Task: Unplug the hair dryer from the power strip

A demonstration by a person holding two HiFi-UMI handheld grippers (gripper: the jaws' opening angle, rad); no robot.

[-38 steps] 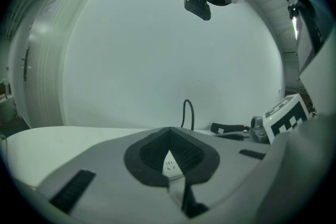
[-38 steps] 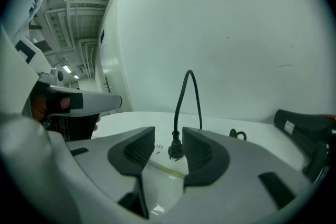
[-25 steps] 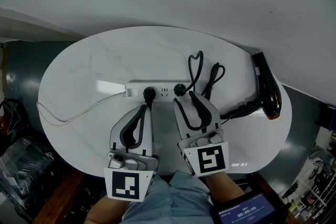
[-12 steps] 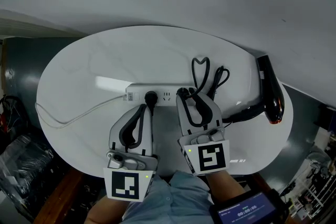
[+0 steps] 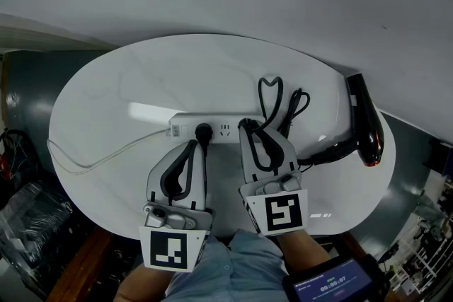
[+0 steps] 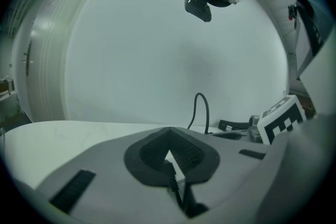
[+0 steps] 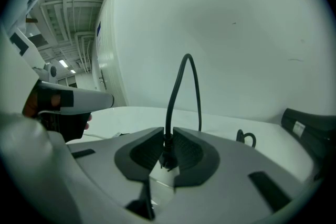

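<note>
1. Head view: white oval table [image 5: 106,95], filling the middle of the frame, with a pale wall beyond its 12 o'clock edge.
2. Right gripper [image 5: 249,129], reaching in from 6 o'clock with its tips at the right end of the power strip. Right gripper view [image 7: 167,152]: jaws have just been closing and now clench the hair dryer plug between the dark pads.
3. Left gripper [image 5: 196,146], parallel to the right one at its 9 o'clock side. Tips sit just short of the strip, below a second black plug. Left gripper view [image 6: 168,131]: jaw tips meet, with nothing clamped between them.
4. Hair dryer [image 5: 364,120], black, at the table's 3 o'clock rim. Barrel points toward 12 o'clock and the handle angles back toward 8 o'clock.
5. Power strip [image 5: 223,129], white, near the table's centre, lying along the 9-to-3 line.
6. White lead [image 5: 106,155], running from the strip's 9 o'clock end and curving toward the 8 o'clock rim.
7. Black cord [image 5: 270,92], looped upright at the strip's 1 o'clock side, joining the dryer handle to its plug.
8. Hair dryer plug [image 5: 244,125], black, seated in the strip's right end, between the right gripper's pads.
9. Second black plug [image 5: 204,131], seated left of centre in the strip.
</note>
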